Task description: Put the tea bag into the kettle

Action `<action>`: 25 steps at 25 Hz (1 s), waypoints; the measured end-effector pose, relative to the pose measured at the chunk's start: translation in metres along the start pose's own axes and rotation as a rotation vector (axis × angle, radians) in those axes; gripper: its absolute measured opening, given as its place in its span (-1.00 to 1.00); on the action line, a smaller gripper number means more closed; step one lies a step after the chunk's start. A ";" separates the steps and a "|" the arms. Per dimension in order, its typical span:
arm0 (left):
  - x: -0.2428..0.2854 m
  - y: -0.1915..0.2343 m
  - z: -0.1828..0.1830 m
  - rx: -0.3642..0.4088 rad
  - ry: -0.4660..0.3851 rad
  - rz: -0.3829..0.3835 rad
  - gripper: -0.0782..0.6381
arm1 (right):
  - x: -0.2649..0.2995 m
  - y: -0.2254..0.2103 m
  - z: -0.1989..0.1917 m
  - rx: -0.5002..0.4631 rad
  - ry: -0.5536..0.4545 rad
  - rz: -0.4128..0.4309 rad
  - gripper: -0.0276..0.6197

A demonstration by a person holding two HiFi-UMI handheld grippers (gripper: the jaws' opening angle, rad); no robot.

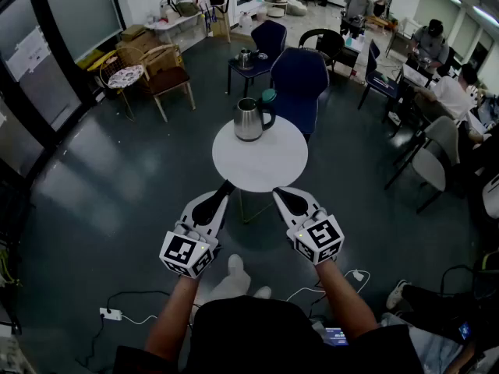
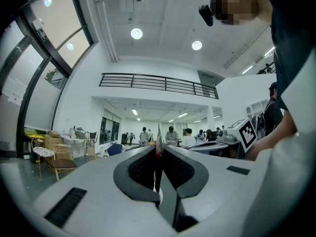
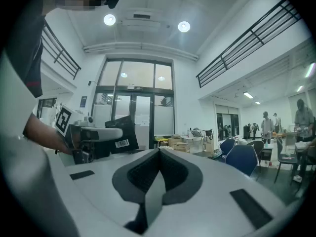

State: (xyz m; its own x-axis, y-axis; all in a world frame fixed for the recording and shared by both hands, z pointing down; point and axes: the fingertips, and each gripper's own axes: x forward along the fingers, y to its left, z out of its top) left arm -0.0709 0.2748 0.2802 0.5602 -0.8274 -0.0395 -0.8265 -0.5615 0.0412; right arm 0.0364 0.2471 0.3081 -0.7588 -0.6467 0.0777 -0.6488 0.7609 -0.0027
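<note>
A steel kettle (image 1: 249,120) with a black handle stands upright at the far left of the round white table (image 1: 269,166). My left gripper (image 1: 226,185) hovers over the table's near edge, well short of the kettle. Its jaws are together, and a thin red-and-white sliver, apparently the tea bag (image 2: 158,144), sticks out at the tips of the left gripper (image 2: 159,151). My right gripper (image 1: 277,192) is beside it, also at the near edge. The right gripper (image 3: 159,151) is shut with nothing showing between its pads. Neither gripper view shows the kettle.
A blue chair (image 1: 300,80) stands just behind the table, with a teal cup (image 1: 268,96) near the kettle. Farther back are a small dark table with a second kettle (image 1: 245,58) and a wooden chair (image 1: 168,72). Cables and a power strip (image 1: 109,314) lie on the floor. People sit at desks (image 1: 452,92).
</note>
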 end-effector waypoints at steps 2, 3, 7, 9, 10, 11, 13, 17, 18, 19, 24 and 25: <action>-0.001 0.001 -0.001 -0.002 0.002 -0.001 -0.66 | 0.000 0.000 0.001 0.002 -0.006 -0.007 -0.86; -0.002 0.001 -0.001 -0.003 0.002 -0.001 -0.66 | 0.000 0.000 0.002 0.002 -0.009 -0.009 -0.86; -0.002 0.002 -0.003 -0.007 0.004 -0.002 -0.66 | 0.000 -0.001 0.003 0.005 -0.014 -0.016 -0.86; 0.000 0.002 -0.003 -0.006 0.004 -0.004 -0.66 | 0.000 -0.004 0.002 0.009 -0.014 -0.021 -0.86; 0.001 0.003 -0.003 -0.006 0.004 -0.005 -0.66 | 0.001 -0.005 0.002 0.013 -0.017 -0.023 -0.86; 0.002 0.004 -0.004 -0.007 0.004 -0.006 -0.66 | 0.002 -0.006 0.002 0.021 -0.021 -0.023 -0.86; 0.003 0.008 -0.005 -0.008 0.004 -0.008 -0.66 | 0.005 -0.008 0.000 0.040 -0.026 -0.022 -0.86; 0.007 0.016 -0.009 -0.015 0.010 -0.013 -0.66 | 0.016 -0.011 -0.005 0.054 -0.015 -0.032 -0.86; 0.009 0.019 -0.010 -0.016 0.012 -0.014 -0.66 | 0.019 -0.013 -0.006 0.057 -0.011 -0.033 -0.86; 0.011 0.021 -0.012 -0.016 0.014 -0.014 -0.66 | 0.022 -0.014 -0.007 0.058 -0.008 -0.033 -0.86; 0.022 0.036 -0.015 -0.018 0.018 -0.015 -0.66 | 0.036 -0.026 -0.010 0.060 0.002 -0.041 -0.86; 0.024 0.040 -0.015 -0.022 0.018 -0.015 -0.66 | 0.039 -0.028 -0.011 0.060 0.005 -0.043 -0.86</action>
State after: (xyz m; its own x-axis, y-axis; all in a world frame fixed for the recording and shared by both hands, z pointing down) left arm -0.0893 0.2320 0.2963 0.5735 -0.8189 -0.0222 -0.8167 -0.5736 0.0624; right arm 0.0254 0.2008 0.3223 -0.7297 -0.6787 0.0836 -0.6835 0.7276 -0.0586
